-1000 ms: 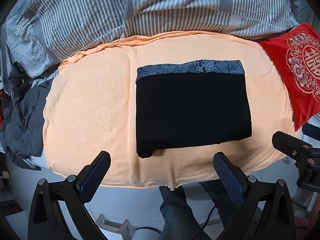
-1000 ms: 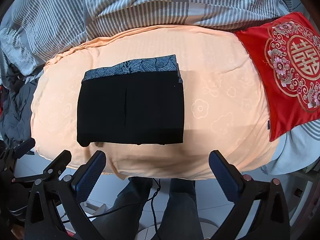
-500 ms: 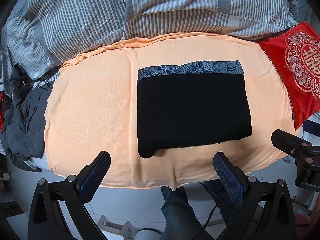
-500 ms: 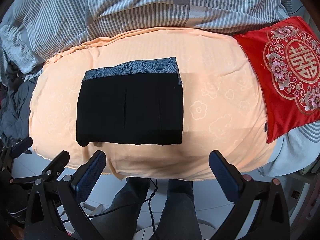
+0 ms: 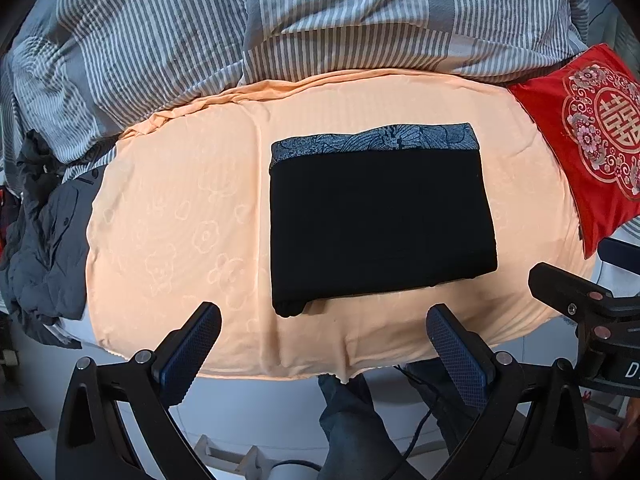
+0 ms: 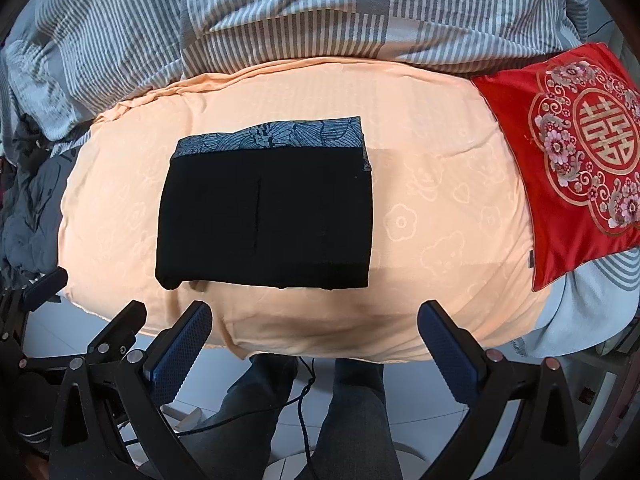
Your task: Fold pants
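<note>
Pants [image 5: 380,224] lay folded into one compact black rectangle on the peach sheet [image 5: 180,208], a single patterned grey-blue waistband strip [image 5: 372,140] showing along the far edge. The near left corner of the bundle bulged a little past the fold. Nothing touched the pants; they rested flat near the middle of the sheet, closer to its near edge than to its far one.

Beyond the far edge of the pants, a striped grey and white duvet [image 5: 280,28] was bunched against the sheet. To the right of the pants, well apart, sat one red embroidered cushion [image 6: 580,160] with its corner overlapping the sheet. To the left of the pants, past the sheet's edge, lay one crumpled heap of dark grey clothing [image 5: 44,240].

Two grippers hung on the near side of the pants, short of the bundle. The left gripper [image 5: 324,328] had its two blue-padded fingers [image 5: 192,348] spread wide with nothing between them. The right gripper [image 6: 316,324] likewise stood spread wide and empty, its two fingers [image 6: 448,348] clear of the fabric. Below the sheet's near edge, the person's two legs [image 6: 304,408] in dark jeans stood on a pale tiled floor [image 6: 60,340], with a black cable [image 6: 256,412] trailing across them.
</note>
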